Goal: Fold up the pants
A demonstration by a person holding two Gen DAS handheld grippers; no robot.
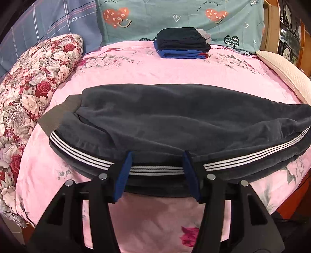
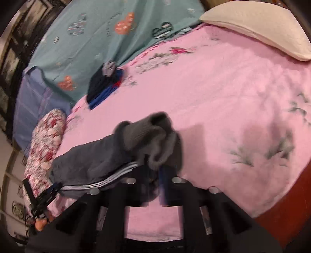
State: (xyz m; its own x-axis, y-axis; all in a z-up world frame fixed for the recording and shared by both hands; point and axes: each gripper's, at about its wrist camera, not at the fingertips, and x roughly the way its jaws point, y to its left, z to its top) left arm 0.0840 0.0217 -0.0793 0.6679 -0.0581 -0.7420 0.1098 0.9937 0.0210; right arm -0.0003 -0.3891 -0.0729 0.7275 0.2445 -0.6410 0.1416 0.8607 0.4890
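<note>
Dark grey pants point(image 1: 165, 116) with white side stripes lie folded lengthwise across the pink bed cover point(image 1: 155, 72). A grey ribbed band point(image 1: 53, 118) shows at their left end. My left gripper point(image 1: 157, 155) stands about half open at the near striped edge. Its blue pads point(image 1: 124, 171) sit on either side of a flat stretch of stripe without pinching it. In the blurred right wrist view my right gripper point(image 2: 154, 168) is shut on the bunched ribbed cuff point(image 2: 147, 134) at the other end of the pants point(image 2: 93, 155). The left gripper point(image 2: 51, 187) shows small at the lower left there.
A stack of folded dark and blue clothes point(image 1: 180, 44) sits at the far side of the bed, before teal bedding point(image 1: 175, 17). A floral pillow point(image 1: 33, 87) lies left, a cream pillow point(image 1: 287, 74) right. The bed's wooden edge point(image 2: 281, 204) runs along the near right.
</note>
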